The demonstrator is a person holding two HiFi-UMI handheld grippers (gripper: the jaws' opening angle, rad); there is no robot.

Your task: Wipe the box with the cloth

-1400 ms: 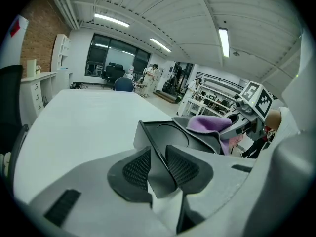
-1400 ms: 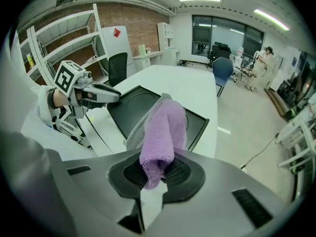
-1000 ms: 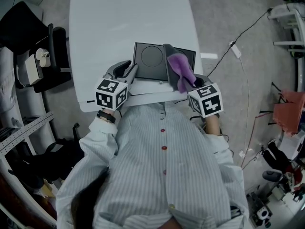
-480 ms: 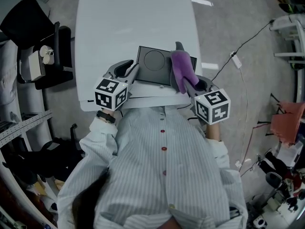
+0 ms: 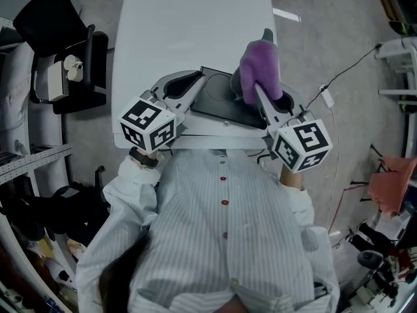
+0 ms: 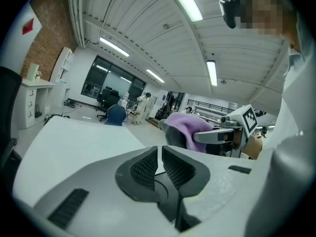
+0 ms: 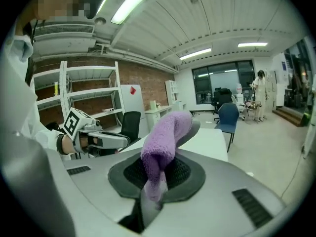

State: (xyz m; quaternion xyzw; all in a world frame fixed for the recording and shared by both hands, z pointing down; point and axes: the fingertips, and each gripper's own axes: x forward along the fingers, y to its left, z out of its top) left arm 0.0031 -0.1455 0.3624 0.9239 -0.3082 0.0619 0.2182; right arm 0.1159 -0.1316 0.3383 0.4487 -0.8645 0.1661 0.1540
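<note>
Nearest, the left gripper (image 6: 159,154) has its jaws closed to a slit on nothing, beside the left edge of the black box (image 5: 218,103), which lies on the white table (image 5: 195,18). The right gripper (image 7: 159,174) pinches the purple cloth (image 7: 165,132) over the box's far right corner. A wiping stroke seems in hand, and next the cloth must press flat. Only the head view shows the box.

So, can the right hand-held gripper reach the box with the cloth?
Probably yes. The right hand-held gripper is shut on the cloth, which hangs over the box with nothing between; the left hand-held gripper sits at its left edge.
</note>
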